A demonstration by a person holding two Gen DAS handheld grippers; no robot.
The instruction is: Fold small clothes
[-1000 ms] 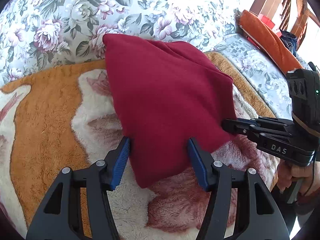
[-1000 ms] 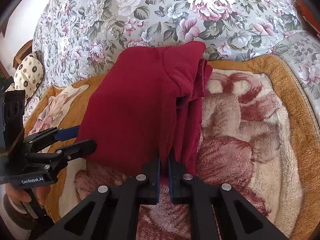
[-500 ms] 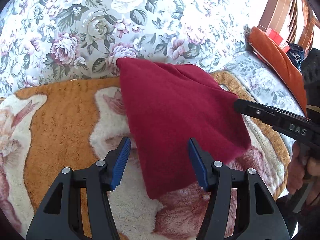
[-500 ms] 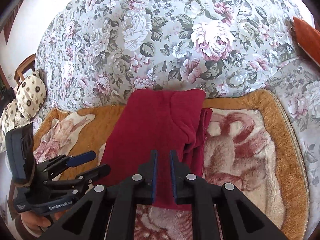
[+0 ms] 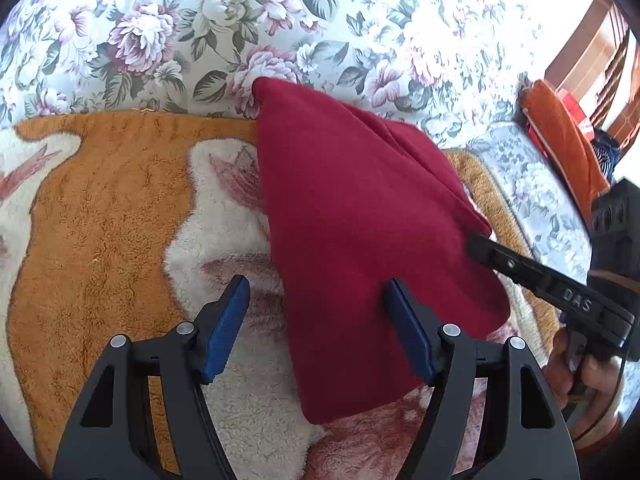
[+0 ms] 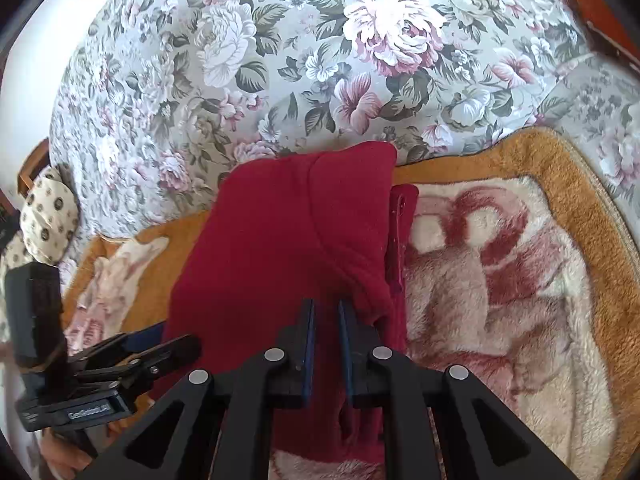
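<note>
A dark red garment (image 5: 360, 220), folded lengthwise, lies on a fluffy orange and cream blanket (image 5: 100, 220). My left gripper (image 5: 320, 316) hovers over its near left edge. Its jaws are opening, and the pads (image 5: 228, 320) stand clear of the cloth between them. My right gripper (image 6: 326, 312) sits over the garment (image 6: 280, 240) beside the folded layer's lower corner. Its jaws are a thin slit apart, and I see no cloth pinched. In the left wrist view the right gripper (image 5: 476, 244) reaches the garment's right edge. In the right wrist view the left gripper (image 6: 176, 340) is at the left edge.
A floral bedspread (image 5: 200, 20) rises behind the blanket (image 6: 500, 280). An orange cushion (image 5: 560, 132) and wooden furniture are at the far right, and a spotted pillow (image 6: 48, 216) is at the far left. A hand (image 5: 580, 376) holds the right gripper's handle.
The left jaws have spread wider around the garment's edge. The right jaws went from closed to a thin slit, and that gripper drew back, then came in over the garment again.
</note>
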